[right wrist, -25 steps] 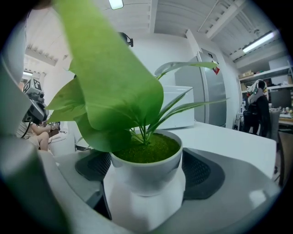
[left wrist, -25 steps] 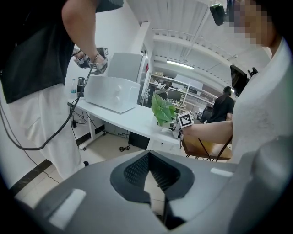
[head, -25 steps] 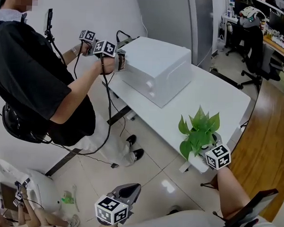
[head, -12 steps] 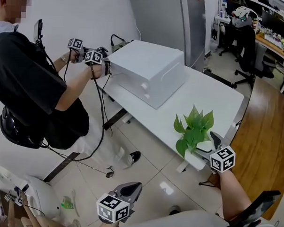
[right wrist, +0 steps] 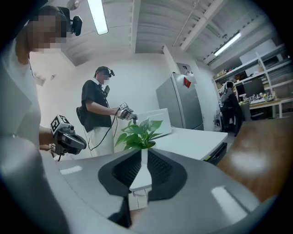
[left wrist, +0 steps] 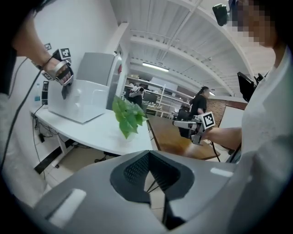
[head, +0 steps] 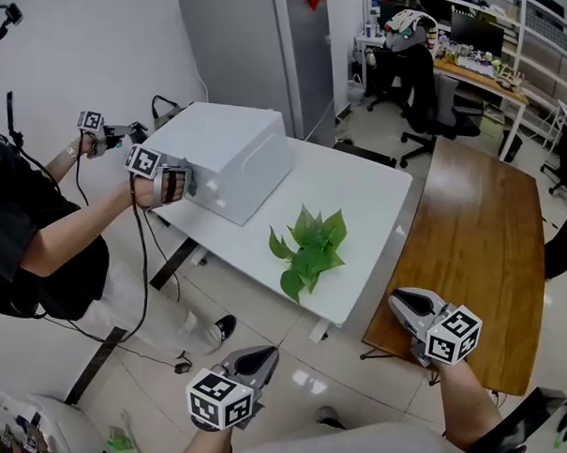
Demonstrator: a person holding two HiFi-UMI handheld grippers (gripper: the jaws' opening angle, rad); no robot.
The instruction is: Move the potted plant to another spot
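Observation:
The potted plant [head: 308,248], green leaves hiding its pot, stands free near the front edge of the white table [head: 365,192]; it also shows in the left gripper view [left wrist: 127,116] and the right gripper view [right wrist: 137,131]. My right gripper [head: 395,298] hangs well to the plant's right, off the white table by the brown table's corner. Its jaws are closing, nearly together, with nothing between them [right wrist: 141,154]. My left gripper [head: 264,354] floats low over the floor in front of the table, jaws together and empty [left wrist: 149,157].
A large white box [head: 235,153] sits at the table's left end; another person [head: 39,229] holds grippers [head: 159,173] against it. A brown wooden table [head: 471,229] adjoins on the right. A grey cabinet [head: 258,51] and office chairs [head: 421,77] stand behind.
My right gripper has let go of the plant's pot, pulled back right and off the white table, and brought its jaws together. The plant stays standing. The left gripper barely shifts in view.

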